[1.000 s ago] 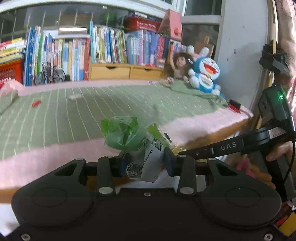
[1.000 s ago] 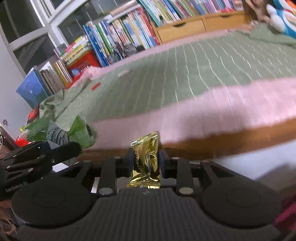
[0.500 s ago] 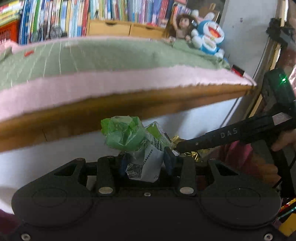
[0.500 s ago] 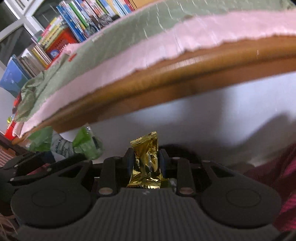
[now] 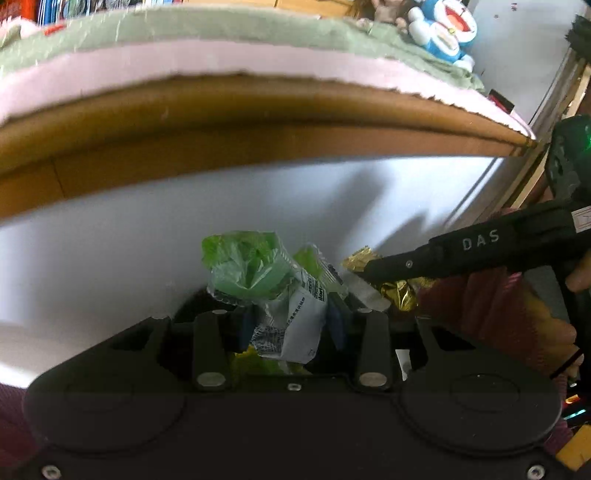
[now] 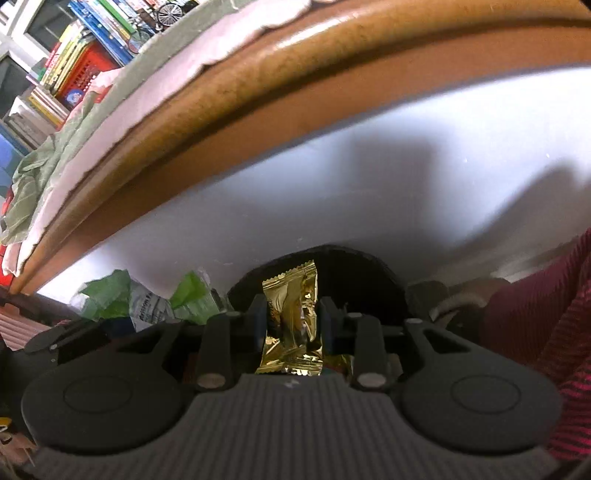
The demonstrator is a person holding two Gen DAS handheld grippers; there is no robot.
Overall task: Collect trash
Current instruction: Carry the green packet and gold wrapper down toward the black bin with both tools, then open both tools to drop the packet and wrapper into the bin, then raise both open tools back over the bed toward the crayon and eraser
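Observation:
My left gripper (image 5: 291, 321) is shut on a crumpled green and white plastic wrapper (image 5: 251, 269) that sticks up above its pads. My right gripper (image 6: 291, 321) has a gold foil candy wrapper (image 6: 291, 306) upright between its blue pads. Its jaws are opening, and the pads still touch the wrapper's sides. Both grippers point down, side by side, over a dark round bin opening (image 6: 369, 266) in front of a white panel. In the left wrist view the right gripper's black arm (image 5: 480, 247) reaches in from the right with the gold wrapper (image 5: 399, 291) at its tip.
A wooden bed edge (image 5: 258, 122) with a pink and green blanket (image 5: 221, 59) overhangs the white panel (image 5: 110, 240). A blue plush toy (image 5: 443, 33) sits at the bed's far corner. Books (image 6: 92, 48) line the back. A red striped sleeve (image 6: 535, 332) is at the right.
Both grippers have sunk from above the bed's top to below its wooden edge and tilted further down. The dark bin opening has come into view behind the wrappers. Both wrappers stay between the pads.

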